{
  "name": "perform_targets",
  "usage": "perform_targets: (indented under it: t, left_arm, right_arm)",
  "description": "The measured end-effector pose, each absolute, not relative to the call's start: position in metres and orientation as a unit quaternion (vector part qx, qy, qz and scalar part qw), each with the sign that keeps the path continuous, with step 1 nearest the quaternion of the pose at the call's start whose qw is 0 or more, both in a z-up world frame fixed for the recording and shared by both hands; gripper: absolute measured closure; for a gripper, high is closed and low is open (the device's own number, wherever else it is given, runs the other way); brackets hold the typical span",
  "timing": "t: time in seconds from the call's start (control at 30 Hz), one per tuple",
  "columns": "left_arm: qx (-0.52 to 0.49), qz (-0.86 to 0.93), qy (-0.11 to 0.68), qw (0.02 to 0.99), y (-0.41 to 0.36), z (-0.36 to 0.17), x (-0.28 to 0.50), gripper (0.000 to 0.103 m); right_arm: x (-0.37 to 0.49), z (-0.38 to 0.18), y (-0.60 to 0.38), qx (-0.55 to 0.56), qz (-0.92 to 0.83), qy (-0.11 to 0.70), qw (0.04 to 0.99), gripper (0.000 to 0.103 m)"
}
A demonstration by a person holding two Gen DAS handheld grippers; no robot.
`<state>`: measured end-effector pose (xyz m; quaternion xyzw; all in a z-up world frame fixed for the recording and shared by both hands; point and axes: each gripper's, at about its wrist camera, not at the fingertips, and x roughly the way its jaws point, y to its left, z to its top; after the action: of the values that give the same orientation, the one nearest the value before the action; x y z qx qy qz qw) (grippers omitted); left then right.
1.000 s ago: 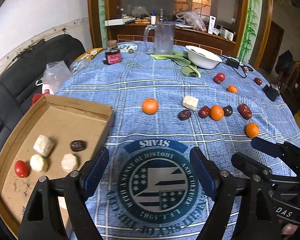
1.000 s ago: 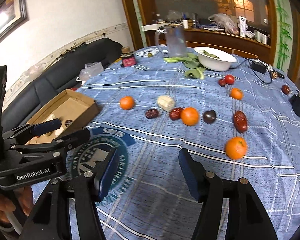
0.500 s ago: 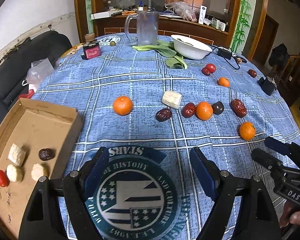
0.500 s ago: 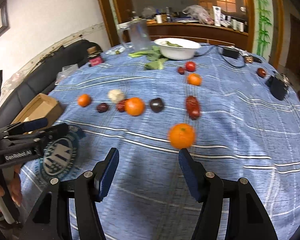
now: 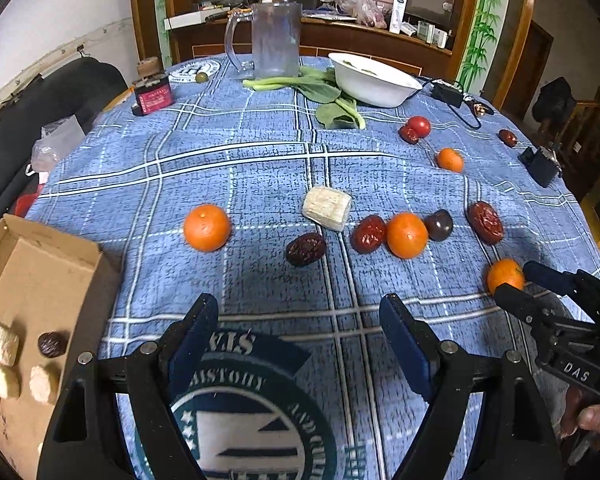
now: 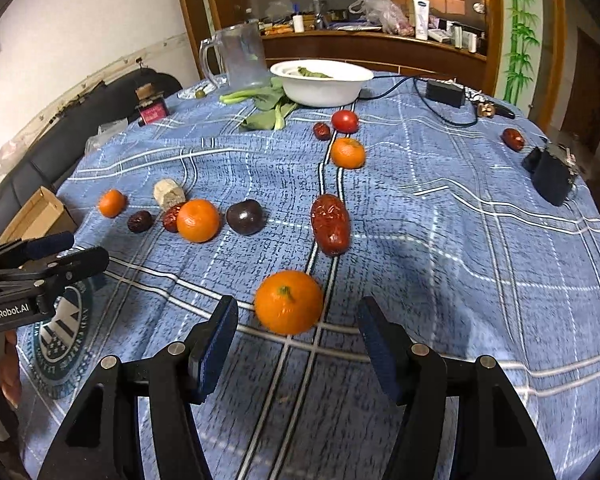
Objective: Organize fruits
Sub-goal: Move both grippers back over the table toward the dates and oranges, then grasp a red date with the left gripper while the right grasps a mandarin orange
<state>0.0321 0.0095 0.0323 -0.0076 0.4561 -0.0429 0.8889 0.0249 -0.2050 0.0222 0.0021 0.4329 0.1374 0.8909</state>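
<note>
Black left gripper (image 6: 48, 250) reads "GenRobot.AI", right gripper (image 6: 294, 338) "DAS"; we note both jaws wide, empty. Right gripper hovers level, a mandarin (image 6: 288, 302) at 12 o'clock, just ahead on the tablecloth (image 6: 460, 240).

On the worktop (image 5: 260, 168) a loose row of fruit runs across the middle: a mandarin (image 5: 207, 227) at the left, then a date (image 5: 306, 249), a second date (image 5: 369, 233) touching another mandarin (image 5: 407, 235), a plum (image 5: 438, 224) and a large date (image 5: 485, 222). A cake piece (image 5: 327, 208) lies just behind the row. The box (image 5: 40, 276) sits at the left edge, holding small pieces. The bowl (image 5: 374, 80) and jug (image 5: 276, 40) stand at the far side.
</note>
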Motion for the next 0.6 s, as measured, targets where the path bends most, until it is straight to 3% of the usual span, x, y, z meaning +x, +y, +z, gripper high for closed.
perform_targets:
  t: [0.13, 0.2, 0.43, 0.47, 0.5, 0.6]
  left_arm:
    - [-0.004, -0.039, 0.462, 0.886, 0.005, 0.025, 0.046, 0.021]
    - [-0.002, -0.036, 0.463, 0.886, 0.004, 0.021, 0.052, 0.021]
    - [0.009, -0.023, 0.448, 0.894, 0.002, 0.019, 0.068, 0.023]
    - [0.012, -0.024, 0.448, 0.893, 0.001, 0.018, 0.070, 0.034]
    - [0.016, -0.026, 0.453, 0.891, 0.000, 0.016, 0.073, 0.050]
    - [0.018, -0.031, 0.453, 0.891, -0.001, 0.013, 0.075, 0.070]
  right_arm:
    - [0.030, 0.018, -0.202, -0.001, 0.141, 0.433, 0.890, 0.038]
    - [0.031, 0.016, -0.202, -0.002, 0.145, 0.434, 0.889, 0.053]
    - [0.032, 0.015, -0.203, 0.005, 0.154, 0.432, 0.889, 0.054]
    - [0.032, 0.015, -0.203, 0.005, 0.155, 0.431, 0.889, 0.054]
    - [0.032, 0.015, -0.204, 0.006, 0.156, 0.431, 0.889, 0.054]
    - [0.031, 0.015, -0.205, 0.009, 0.159, 0.430, 0.888, 0.054]
